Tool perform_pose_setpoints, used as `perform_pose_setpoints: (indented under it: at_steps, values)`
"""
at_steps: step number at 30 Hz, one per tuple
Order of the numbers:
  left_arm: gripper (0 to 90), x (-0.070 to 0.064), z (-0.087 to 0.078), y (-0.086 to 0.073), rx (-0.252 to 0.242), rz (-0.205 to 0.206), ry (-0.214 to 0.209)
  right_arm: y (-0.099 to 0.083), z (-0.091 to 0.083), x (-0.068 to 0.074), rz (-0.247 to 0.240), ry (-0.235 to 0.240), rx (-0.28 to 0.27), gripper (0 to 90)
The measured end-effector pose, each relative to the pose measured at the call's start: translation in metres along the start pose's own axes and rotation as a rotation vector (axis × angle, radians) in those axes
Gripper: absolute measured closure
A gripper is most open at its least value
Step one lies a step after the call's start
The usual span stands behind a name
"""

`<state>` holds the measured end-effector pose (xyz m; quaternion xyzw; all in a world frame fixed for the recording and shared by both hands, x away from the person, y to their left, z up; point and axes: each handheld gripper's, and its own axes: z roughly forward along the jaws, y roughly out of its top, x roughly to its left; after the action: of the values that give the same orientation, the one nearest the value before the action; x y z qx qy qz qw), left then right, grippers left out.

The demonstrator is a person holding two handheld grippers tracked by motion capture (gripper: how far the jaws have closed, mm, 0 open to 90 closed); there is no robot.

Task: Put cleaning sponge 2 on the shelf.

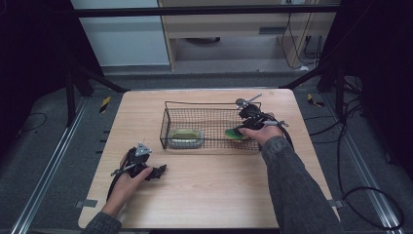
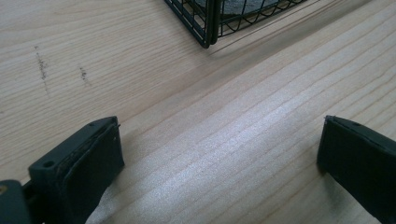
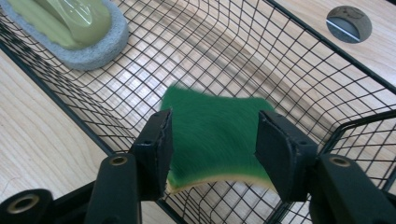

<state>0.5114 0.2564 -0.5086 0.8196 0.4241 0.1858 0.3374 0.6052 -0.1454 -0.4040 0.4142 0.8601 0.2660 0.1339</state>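
A green scouring sponge [image 3: 212, 116] with a yellow underside sits at the right end of the black wire basket [image 1: 212, 104], where it is a green patch [image 1: 234, 133]. My right gripper [image 3: 212, 144] reaches into the basket [image 3: 299, 32], its jaws spread to either side of the sponge. The sponge looks blurred while the mesh stays sharp, and it extends past the pads. A grey scrubbing block with an olive-green top [image 1: 185, 138] lies at the basket's left end [image 3: 70, 28]. My left gripper [image 1: 158, 171] rests low over the bare table, open and empty [image 2: 219, 158].
The wooden table [image 1: 204, 195] has free room in front of the basket. A corner of the basket [image 2: 208, 28] lies ahead of the left gripper. A round grey cable hole [image 3: 349, 23] sits in the tabletop behind the basket's right end [image 1: 241, 102].
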Motion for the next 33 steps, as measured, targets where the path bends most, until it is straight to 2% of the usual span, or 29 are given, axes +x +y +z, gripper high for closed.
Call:
perform_pose_setpoints:
  at_steps: [7, 18, 23, 26, 29, 33]
  values:
    - [0.0, 0.0, 0.0, 0.0, 0.0, -0.001, 0.0, -0.001, -0.003, 0.002, -0.005, -0.002, -0.003, 43.6]
    - [0.0, 0.0, 0.001, 0.001, 0.002, 0.002, -0.001, -0.007, -0.021, -0.009, 0.033, -0.037, -0.049, 36.6]
    - [0.0, 0.0, 0.001, 0.001, 0.002, 0.003, -0.003, -0.014, -0.027, -0.015, 0.043, -0.051, -0.068, 25.9]
    - [0.0, 0.0, 0.001, 0.001, 0.001, 0.003, -0.003, -0.02, -0.03, -0.018, 0.059, -0.076, -0.09, 15.4]
    - [0.0, 0.0, 0.001, 0.001, 0.002, 0.003, -0.003, -0.026, -0.034, -0.019, 0.071, -0.103, -0.123, 9.2]
    - [0.0, 0.0, 0.001, 0.001, 0.001, 0.003, -0.003, -0.033, -0.043, -0.021, 0.093, -0.133, -0.172, 6.7]
